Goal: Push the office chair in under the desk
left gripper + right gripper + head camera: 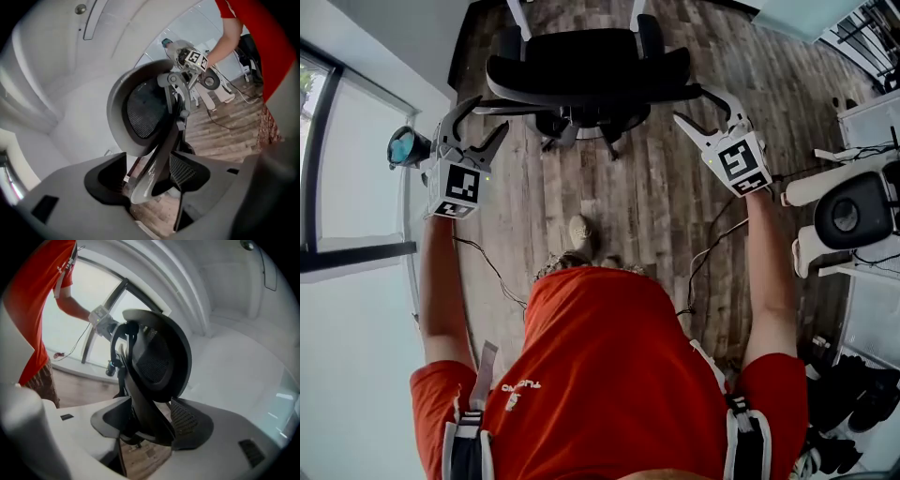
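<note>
Office chair (586, 70) at 12 o'clock in head view, black backrest turned toward the person, standing on the wood floor (666, 216). Two white uprights (518, 17) flank it at the top edge; cannot tell if they are the desk's. Left gripper (487, 117) at 10 o'clock, at the backrest's left end. Jaws spread wide, released, pads not pressing anything. Left gripper view: the chair's back frame (154, 164) runs through the gap between the jaws, mesh backrest (140, 110) beyond at 12 o'clock. Right gripper (701, 105) at 1 o'clock, at the backrest's right end, jaws also spread and released. Right gripper view: the black backrest edge (150, 413) sits in the gap, not clamped, and the other gripper shows at 10 o'clock past the chair. Person in a red shirt (609, 375) at 6 o'clock, both arms stretched forward, one shoe (578, 234) near centre. Window (328, 159) at 9 o'clock. White equipment with a black round part (853, 214) at 3 o'clock. Cables (712, 244) on the floor right of centre.
</note>
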`<state>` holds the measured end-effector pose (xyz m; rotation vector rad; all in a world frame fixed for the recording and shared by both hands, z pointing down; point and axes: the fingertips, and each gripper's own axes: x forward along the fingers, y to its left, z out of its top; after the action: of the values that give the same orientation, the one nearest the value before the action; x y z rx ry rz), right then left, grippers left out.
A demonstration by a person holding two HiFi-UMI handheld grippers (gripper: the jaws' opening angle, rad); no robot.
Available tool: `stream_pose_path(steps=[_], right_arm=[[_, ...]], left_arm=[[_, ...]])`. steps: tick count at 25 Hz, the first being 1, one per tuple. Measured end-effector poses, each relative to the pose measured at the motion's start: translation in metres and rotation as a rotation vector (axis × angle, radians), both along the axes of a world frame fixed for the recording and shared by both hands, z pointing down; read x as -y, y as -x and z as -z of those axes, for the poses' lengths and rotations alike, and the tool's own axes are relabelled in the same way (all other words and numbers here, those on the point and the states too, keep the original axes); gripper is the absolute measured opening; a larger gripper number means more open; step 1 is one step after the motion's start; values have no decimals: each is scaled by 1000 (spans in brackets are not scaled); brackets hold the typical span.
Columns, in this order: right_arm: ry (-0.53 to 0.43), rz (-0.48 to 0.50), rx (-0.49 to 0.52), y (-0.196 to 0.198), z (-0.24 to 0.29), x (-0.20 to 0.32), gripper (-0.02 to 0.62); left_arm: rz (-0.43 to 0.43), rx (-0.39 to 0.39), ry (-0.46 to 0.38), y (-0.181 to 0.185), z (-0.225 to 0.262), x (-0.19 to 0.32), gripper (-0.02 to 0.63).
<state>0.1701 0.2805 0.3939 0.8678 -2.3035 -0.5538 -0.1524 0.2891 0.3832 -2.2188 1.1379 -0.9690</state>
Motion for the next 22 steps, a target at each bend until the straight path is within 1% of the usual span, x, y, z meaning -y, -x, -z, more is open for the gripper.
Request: stream_pose_path(steps=[3,7,10,12,17,18,20,22], right_arm=[[26,-17,-128,-13,-15,21,273],[79,41,-314,-15,-39,39,279],[132,77,-416,-19,-58,50,279],[157,95,-458,-18,-67,56,278],[204,126,-525,-14,-86,63,276],[210,133,-537,-13,-89,64,276],[217,146,-555,-10,-93,66,266],[209,160,-572,-6,-96,70,214]], left_arm=[[-23,92,37,7,-14,18,301],[-73,201,97,13,-33,34,308],[-93,251,146,11,-48,44,307],[-108,278,166,10,-56,51,307],[-162,338,193,5,-71,62,304],[-174,349,194,4,-74,64,294],[-193,364,197,3,-78,68,238],[-212,368,206,-1,-80,69,199]])
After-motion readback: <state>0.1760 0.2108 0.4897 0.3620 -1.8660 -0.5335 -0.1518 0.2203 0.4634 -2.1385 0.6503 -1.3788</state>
